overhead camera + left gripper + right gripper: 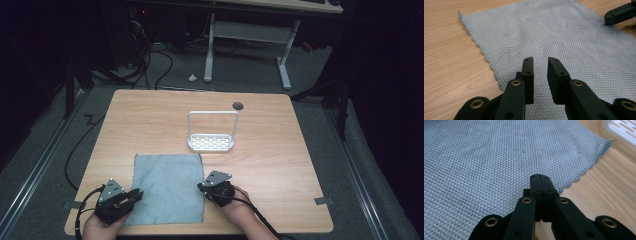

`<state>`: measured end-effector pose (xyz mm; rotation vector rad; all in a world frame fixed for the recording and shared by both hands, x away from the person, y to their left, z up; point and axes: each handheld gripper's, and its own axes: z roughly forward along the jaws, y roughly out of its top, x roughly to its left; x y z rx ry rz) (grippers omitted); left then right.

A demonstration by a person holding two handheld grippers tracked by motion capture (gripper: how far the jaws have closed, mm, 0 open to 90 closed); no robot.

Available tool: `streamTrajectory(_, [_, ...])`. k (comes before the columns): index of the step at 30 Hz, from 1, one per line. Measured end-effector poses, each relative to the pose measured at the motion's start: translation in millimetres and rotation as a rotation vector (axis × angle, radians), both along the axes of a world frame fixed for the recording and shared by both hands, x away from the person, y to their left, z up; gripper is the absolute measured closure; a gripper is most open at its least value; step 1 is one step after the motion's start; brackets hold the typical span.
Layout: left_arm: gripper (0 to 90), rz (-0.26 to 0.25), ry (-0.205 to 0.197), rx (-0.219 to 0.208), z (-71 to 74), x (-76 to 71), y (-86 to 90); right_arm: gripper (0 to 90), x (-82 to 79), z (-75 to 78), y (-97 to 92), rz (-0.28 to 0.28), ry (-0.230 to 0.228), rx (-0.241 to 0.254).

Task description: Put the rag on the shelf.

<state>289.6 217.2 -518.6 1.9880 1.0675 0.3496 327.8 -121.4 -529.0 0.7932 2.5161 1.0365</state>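
Observation:
A grey waffle-weave cloth (167, 187) lies flat on the wooden table (280, 150) near the front edge. My left gripper (136, 194) rests at the cloth's left edge, pointing right. In the left gripper view it (540, 60) stands open, a narrow gap between the jaws, just over the cloth (544, 32). My right gripper (200, 186) sits at the cloth's right edge. In the right gripper view it (540, 177) is shut, tips over the cloth's border (486, 157), nothing visibly pinched. The right gripper's jaws (620, 13) appear at the far side of the left gripper view.
A white perforated tray with a tall wire handle (211, 143) stands behind the cloth; its corner (621, 127) lies close beyond the cloth's far corner. A round cable hole (238, 105) is near the table's back edge. Cables run on the floor at left.

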Motion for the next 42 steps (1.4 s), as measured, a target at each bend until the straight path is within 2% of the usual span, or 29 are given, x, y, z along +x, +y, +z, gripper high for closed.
streamTrajectory(4, [74.7,-0.022,0.009,0.029,-1.8,5.7,-6.5,90.0,-3.3,0.9,-5.8,0.001,0.012,-0.002])
streamTrajectory(10, [74.1,-0.059,0.024,0.060,-5.5,21.0,-24.3,90.0,-12.9,1.1,-25.7,-0.037,0.023,0.008])
streamTrajectory(11, [74.5,-0.069,0.036,0.060,-7.1,24.0,-28.2,90.0,-17.1,1.6,-34.4,-0.055,0.026,0.006])
streamTrajectory(12, [74.5,-0.079,0.042,0.069,-8.4,26.9,-32.4,90.0,-17.1,1.6,-34.4,-0.055,0.026,0.006])
streamTrajectory(16, [74.7,-0.121,0.039,0.077,-9.9,34.8,-51.6,90.0,-24.0,2.4,-55.3,-0.107,0.027,0.003])
streamTrajectory(21, [74.8,-0.169,0.022,0.073,-11.0,41.8,-79.1,90.0,-30.1,3.9,-88.8,-0.202,0.033,-0.004])
streamTrajectory(22, [75.0,-0.186,0.018,0.087,-10.5,42.0,-84.8,90.0,-30.4,4.3,-93.7,-0.211,0.039,-0.002])
streamTrajectory(24, [75.2,-0.218,0.006,0.106,-10.0,39.9,-93.9,90.0,-30.5,4.9,-98.3,-0.218,0.045,-0.007])
streamTrajectory(27, [75.9,-0.247,0.013,0.096,-10.0,35.3,-101.2,90.0,-29.9,6.5,-109.2,-0.231,0.061,-0.014])
streamTrajectory(28, [76.0,-0.259,0.015,0.094,-9.9,33.2,-103.5,90.0,-33.4,7.1,-115.6,-0.232,0.068,-0.016])
streamTrajectory(32, [76.3,-0.305,0.028,0.086,-9.3,24.4,-108.3,90.0,-40.3,8.0,-119.9,-0.228,0.062,-0.034])
streamTrajectory(34, [76.2,-0.352,0.040,0.078,-8.9,16.0,-110.8,90.0,-51.1,8.4,-123.9,-0.216,0.056,-0.044])
streamTrajectory(37, [76.1,-0.409,0.038,0.089,-8.0,4.4,-113.2,90.0,-56.2,8.0,-126.9,-0.211,0.056,-0.037])
streamTrajectory(40, [76.0,-0.426,0.046,0.094,-7.1,-0.8,-113.4,90.0,-63.9,8.3,-132.1,-0.226,0.073,-0.023])
streamTrajectory(42, [75.9,-0.425,0.050,0.089,-7.2,-0.8,-112.3,90.0,-62.8,9.6,-132.1,-0.223,0.084,-0.025])
